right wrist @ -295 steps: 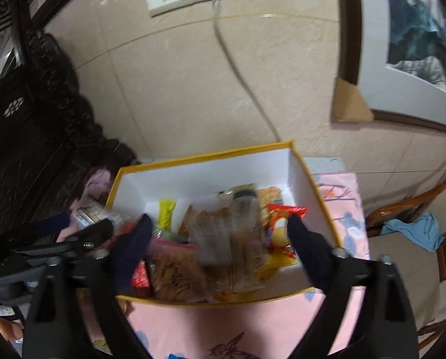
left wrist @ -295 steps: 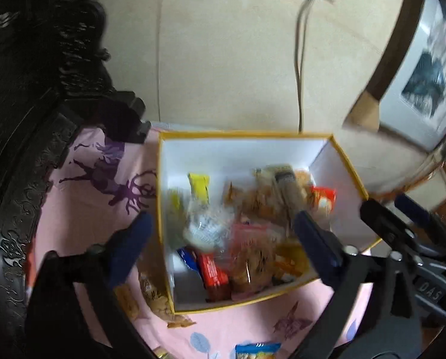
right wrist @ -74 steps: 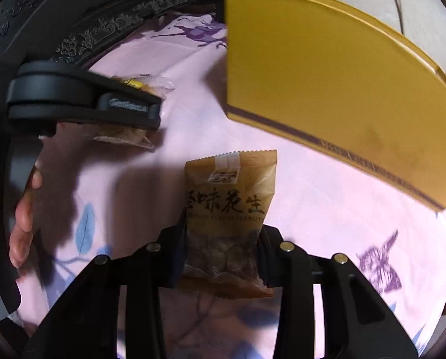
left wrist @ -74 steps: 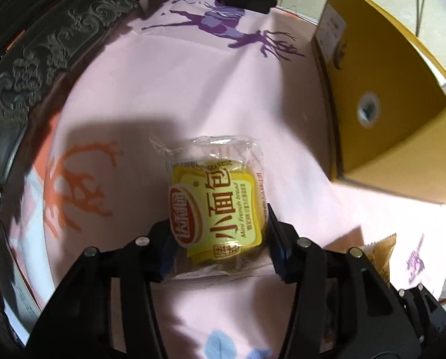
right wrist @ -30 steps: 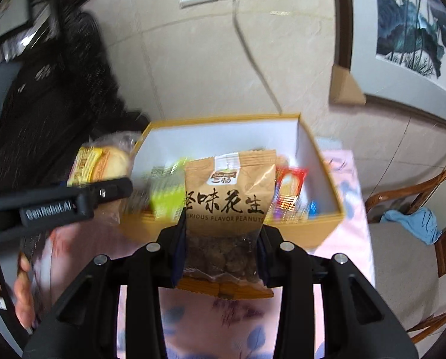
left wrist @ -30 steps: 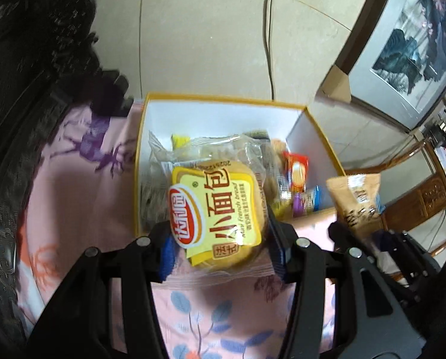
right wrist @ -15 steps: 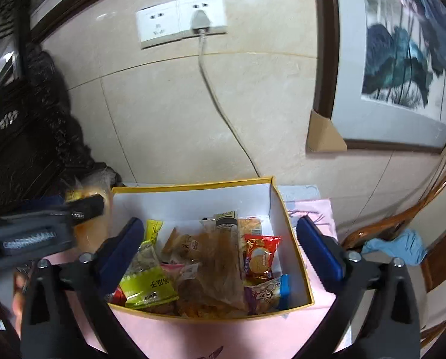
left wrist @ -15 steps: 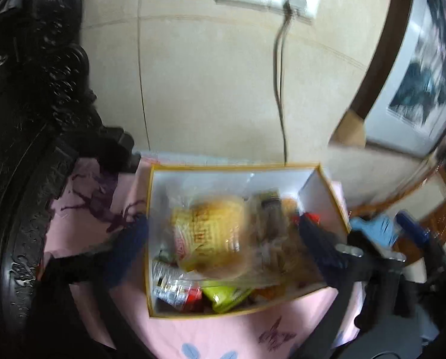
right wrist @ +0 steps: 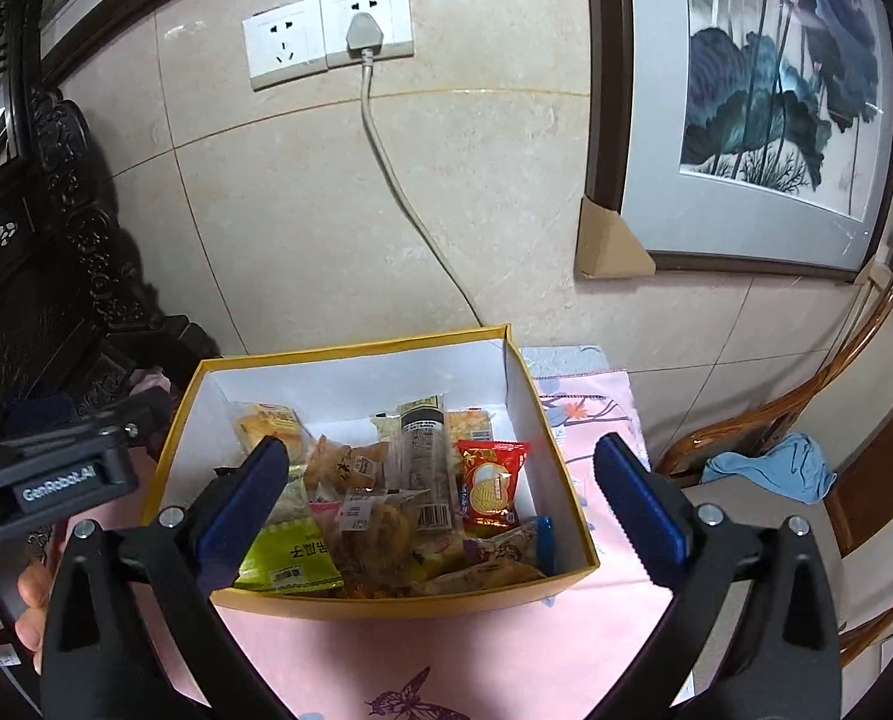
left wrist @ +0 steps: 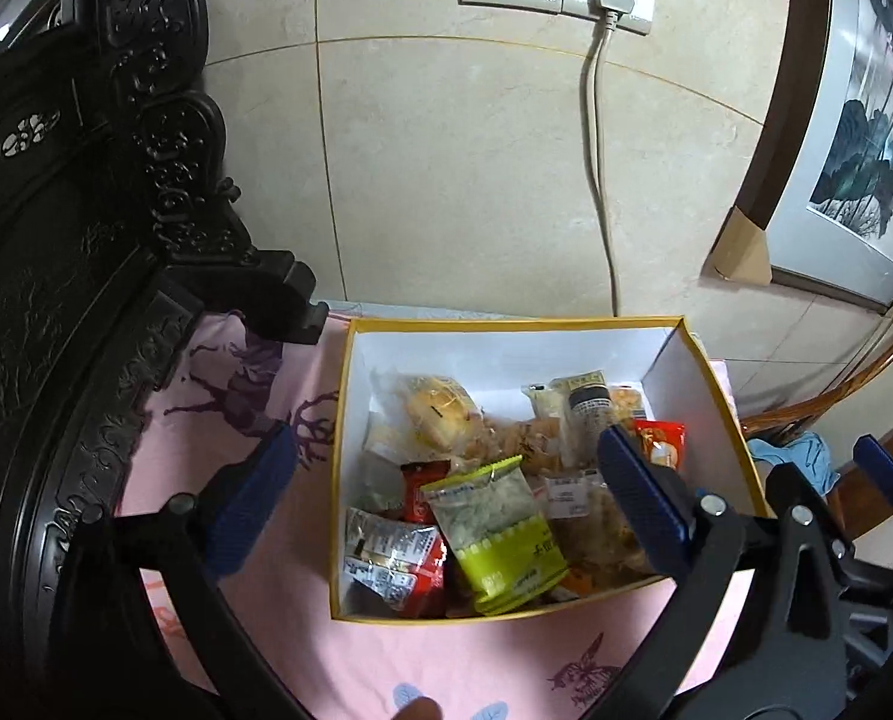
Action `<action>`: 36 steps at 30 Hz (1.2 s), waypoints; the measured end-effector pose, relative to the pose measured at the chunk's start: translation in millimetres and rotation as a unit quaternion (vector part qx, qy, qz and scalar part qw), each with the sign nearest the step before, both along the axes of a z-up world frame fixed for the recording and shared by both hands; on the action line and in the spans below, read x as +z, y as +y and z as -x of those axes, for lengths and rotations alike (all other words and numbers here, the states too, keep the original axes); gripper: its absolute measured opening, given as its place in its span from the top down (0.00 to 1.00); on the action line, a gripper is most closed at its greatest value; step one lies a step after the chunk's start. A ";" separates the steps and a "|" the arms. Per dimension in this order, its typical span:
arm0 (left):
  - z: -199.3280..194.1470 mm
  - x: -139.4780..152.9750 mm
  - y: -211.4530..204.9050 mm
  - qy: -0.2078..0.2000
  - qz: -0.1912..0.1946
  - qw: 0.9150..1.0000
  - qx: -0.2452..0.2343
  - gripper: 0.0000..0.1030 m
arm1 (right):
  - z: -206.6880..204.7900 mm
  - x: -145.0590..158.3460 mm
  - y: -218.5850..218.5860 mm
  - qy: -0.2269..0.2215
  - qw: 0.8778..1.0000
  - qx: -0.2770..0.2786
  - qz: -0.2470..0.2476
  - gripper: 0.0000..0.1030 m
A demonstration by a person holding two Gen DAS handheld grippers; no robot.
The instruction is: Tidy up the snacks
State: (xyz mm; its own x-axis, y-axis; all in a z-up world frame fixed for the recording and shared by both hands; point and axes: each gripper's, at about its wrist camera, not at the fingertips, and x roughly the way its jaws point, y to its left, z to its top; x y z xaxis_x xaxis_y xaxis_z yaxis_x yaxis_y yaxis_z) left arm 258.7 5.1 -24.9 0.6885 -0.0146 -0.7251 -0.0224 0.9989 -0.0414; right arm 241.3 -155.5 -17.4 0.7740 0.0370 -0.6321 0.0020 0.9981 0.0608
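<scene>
A yellow box with white inner walls (left wrist: pixel 506 348) (right wrist: pixel 362 372) stands on the pink cloth and holds several wrapped snacks. Among them are a bread bun in clear wrap (left wrist: pixel 437 408) (right wrist: pixel 269 423), a green packet (left wrist: pixel 497 531) (right wrist: pixel 290 558), a brown peanut packet (right wrist: pixel 344 462) and a red biscuit packet (right wrist: pixel 491 483). My left gripper (left wrist: pixel 443 504) hangs open above the box's near-left part, nothing between its blue pads. My right gripper (right wrist: pixel 437 501) is open over the box's middle, also empty. The left gripper's black body (right wrist: pixel 56 474) shows at the left of the right wrist view.
A dark carved wooden piece (left wrist: pixel 86 228) borders the table on the left. A tiled wall with a socket and hanging cord (right wrist: pixel 380 120) stands behind the box, a framed painting (right wrist: pixel 764 90) to the right. A wooden chair with a blue cloth (right wrist: pixel 776 468) sits at right.
Both grippers have opened and dropped their snacks: the bread bun and the peanut packet now lie in the box. Both hands have lifted slightly and pulled back.
</scene>
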 end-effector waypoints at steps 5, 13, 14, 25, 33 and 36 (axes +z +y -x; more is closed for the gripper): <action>3.8 -0.8 5.3 0.007 0.022 1.000 -0.002 0.02 | 8.1 1.7 3.0 0.000 1.000 0.002 -0.004 0.01; 7.0 -7.0 8.8 0.020 0.031 0.999 0.002 0.02 | 11.9 -0.2 4.5 0.007 1.000 0.003 -0.003 0.01; 6.9 -6.7 8.7 0.020 0.030 0.999 0.002 0.02 | 12.2 -0.8 4.9 0.008 1.000 0.003 -0.003 0.01; 6.6 -5.1 7.5 0.022 0.027 0.999 -0.001 0.02 | 13.8 -1.2 6.5 0.007 1.000 0.006 -0.003 0.01; 5.8 -4.0 6.0 0.022 0.020 1.000 -0.005 0.02 | 12.3 -0.8 8.1 0.008 1.000 0.008 -0.006 0.01; 5.6 -4.1 5.6 0.022 0.021 1.000 -0.006 0.02 | 12.2 -0.9 8.3 0.008 1.000 0.007 -0.006 0.01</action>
